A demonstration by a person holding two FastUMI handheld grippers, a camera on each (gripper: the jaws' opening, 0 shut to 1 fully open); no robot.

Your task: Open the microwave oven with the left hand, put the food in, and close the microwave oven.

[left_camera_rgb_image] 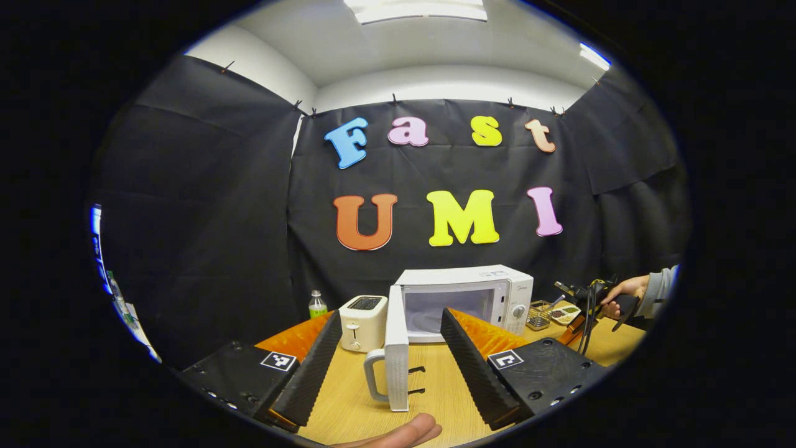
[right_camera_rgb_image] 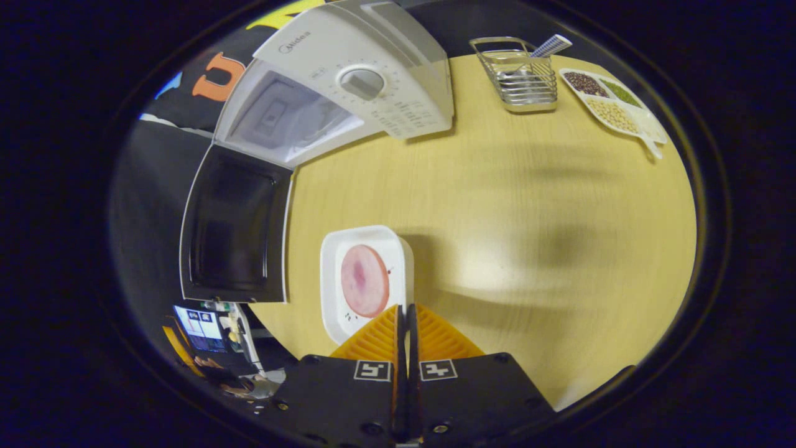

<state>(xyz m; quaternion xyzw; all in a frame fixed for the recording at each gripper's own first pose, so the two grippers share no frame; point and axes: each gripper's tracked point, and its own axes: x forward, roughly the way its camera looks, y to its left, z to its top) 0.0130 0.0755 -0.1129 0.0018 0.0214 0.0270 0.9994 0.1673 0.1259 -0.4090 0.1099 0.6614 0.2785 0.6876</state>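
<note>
The white microwave [left_camera_rgb_image: 463,298] stands at the back of the wooden table, its cavity [left_camera_rgb_image: 438,308] showing. Its door [left_camera_rgb_image: 397,348] is swung out toward me, edge-on, with the handle [left_camera_rgb_image: 373,373] on its left side. My left gripper [left_camera_rgb_image: 392,316] is open wide, one finger on each side of the door, neither touching it. In the right gripper view my right gripper [right_camera_rgb_image: 404,309] is shut on the near rim of a white square plate [right_camera_rgb_image: 329,267] bearing a round pink slice of food [right_camera_rgb_image: 364,280]. The open door [right_camera_rgb_image: 236,230] and the microwave's dial [right_camera_rgb_image: 360,81] lie beyond it.
A white toaster [left_camera_rgb_image: 362,320] and a green bottle [left_camera_rgb_image: 318,305] stand left of the microwave. A wire basket [right_camera_rgb_image: 519,78] and a divided dish of beans [right_camera_rgb_image: 612,102] sit to its right. A hand [left_camera_rgb_image: 628,289] holds the other gripper at far right. A fingertip [left_camera_rgb_image: 404,432] shows at the bottom.
</note>
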